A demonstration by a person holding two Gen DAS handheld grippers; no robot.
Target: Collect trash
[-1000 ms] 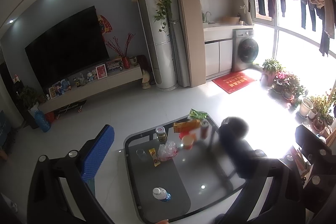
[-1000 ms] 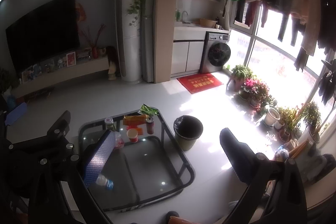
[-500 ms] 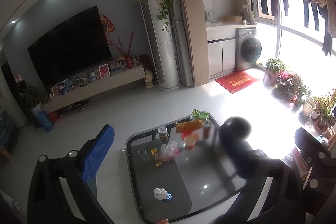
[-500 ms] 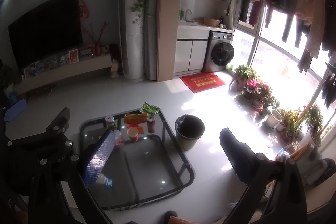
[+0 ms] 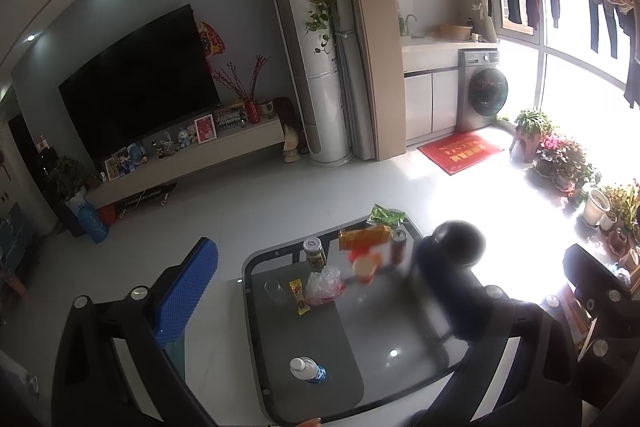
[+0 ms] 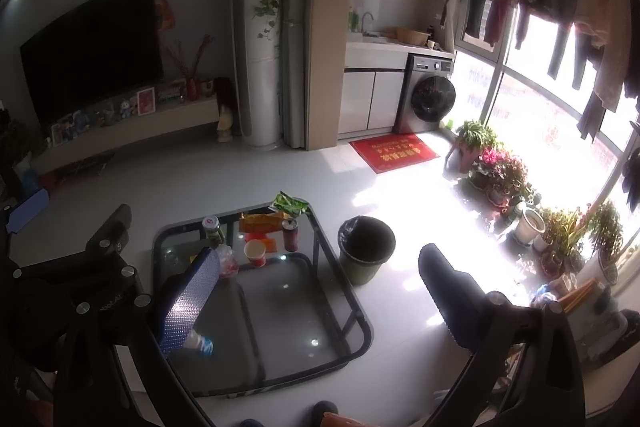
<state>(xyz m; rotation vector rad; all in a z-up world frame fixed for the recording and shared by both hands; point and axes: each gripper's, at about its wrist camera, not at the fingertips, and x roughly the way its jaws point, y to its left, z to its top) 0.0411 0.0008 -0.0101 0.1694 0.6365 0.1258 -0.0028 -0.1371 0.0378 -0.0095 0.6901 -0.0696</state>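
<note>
A dark glass coffee table (image 5: pixel 384 327) carries the trash: a plastic bottle (image 5: pixel 308 369) near the front, a crumpled plastic bag (image 5: pixel 324 285), a yellow wrapper (image 5: pixel 299 297), a paper cup (image 5: pixel 366 267), a red can (image 5: pixel 398 245), an orange box (image 5: pixel 364 237) and a green snack bag (image 5: pixel 386 215). My left gripper (image 5: pixel 318 247) hovers high above the table, open and empty. My right gripper (image 6: pixel 320 253) is likewise open and empty above the table (image 6: pixel 296 303). A black lined trash bin (image 6: pixel 366 251) stands on the floor at the table's right side.
A jar (image 5: pixel 314 253) and a clear glass (image 5: pixel 274 291) also stand on the table. Potted plants (image 6: pixel 500 171) line the sunlit window on the right. A TV bench (image 5: pixel 192 159) runs along the far wall, with a red mat (image 6: pixel 394 157) by the washing machine.
Both views drift only slightly. Nothing on the table has moved, and both grippers stay open.
</note>
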